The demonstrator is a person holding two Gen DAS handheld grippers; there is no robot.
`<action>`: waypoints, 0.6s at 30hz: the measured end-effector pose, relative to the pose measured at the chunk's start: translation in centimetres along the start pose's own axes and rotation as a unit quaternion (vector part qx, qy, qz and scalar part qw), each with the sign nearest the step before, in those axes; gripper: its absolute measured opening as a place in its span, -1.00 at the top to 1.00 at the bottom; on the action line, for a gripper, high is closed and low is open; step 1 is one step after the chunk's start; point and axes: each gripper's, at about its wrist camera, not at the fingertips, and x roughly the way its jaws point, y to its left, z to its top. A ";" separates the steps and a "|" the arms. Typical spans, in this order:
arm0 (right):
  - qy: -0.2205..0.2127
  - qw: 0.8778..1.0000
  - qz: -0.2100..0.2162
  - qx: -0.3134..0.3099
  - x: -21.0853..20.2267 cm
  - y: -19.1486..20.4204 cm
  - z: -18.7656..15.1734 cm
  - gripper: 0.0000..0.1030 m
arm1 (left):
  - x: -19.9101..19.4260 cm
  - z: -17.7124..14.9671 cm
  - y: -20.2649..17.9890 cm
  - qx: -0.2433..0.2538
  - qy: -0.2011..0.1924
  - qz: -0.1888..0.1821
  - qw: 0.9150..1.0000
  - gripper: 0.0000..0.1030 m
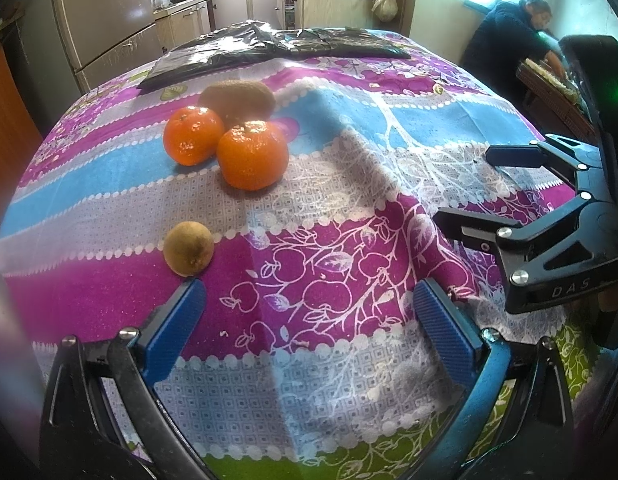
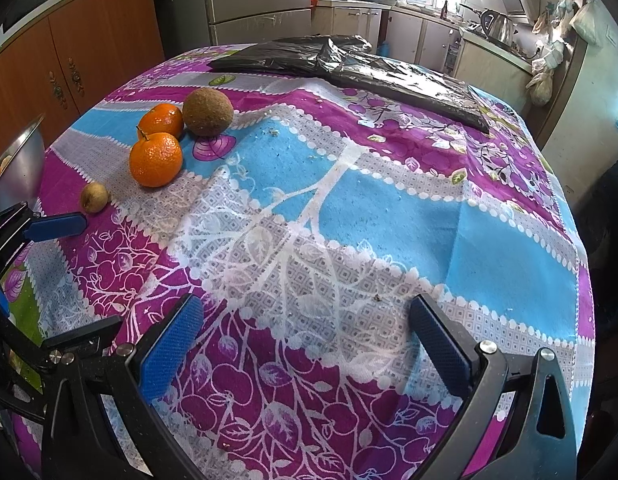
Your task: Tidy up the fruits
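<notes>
We held the left gripper [image 1: 309,312] and right gripper [image 2: 305,328] wide and empty, since the two tangerines [image 1: 253,154], a kiwi [image 1: 237,100] and perhaps a second kiwi [image 1: 188,248] waited left of centre.

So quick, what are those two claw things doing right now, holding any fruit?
Left gripper: open, holding nothing; fingers spread above the tablecloth.
Right gripper: open, holding nothing.
</notes>
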 end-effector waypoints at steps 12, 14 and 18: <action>0.000 1.000 0.001 0.000 0.0 -0.1 0.0 -1.00 | 0.3 0.5 0.3 -0.001 0.027 -0.002 1.000 -1.00; 0.000 1.000 0.001 0.000 0.0 -0.1 0.0 -1.00 | 0.2 0.6 0.2 0.003 0.039 -0.005 0.999 -1.00; 0.000 1.000 0.002 -0.001 0.0 0.0 0.0 -1.00 | -1.5 -0.1 0.5 -0.017 0.011 -0.002 1.000 -0.56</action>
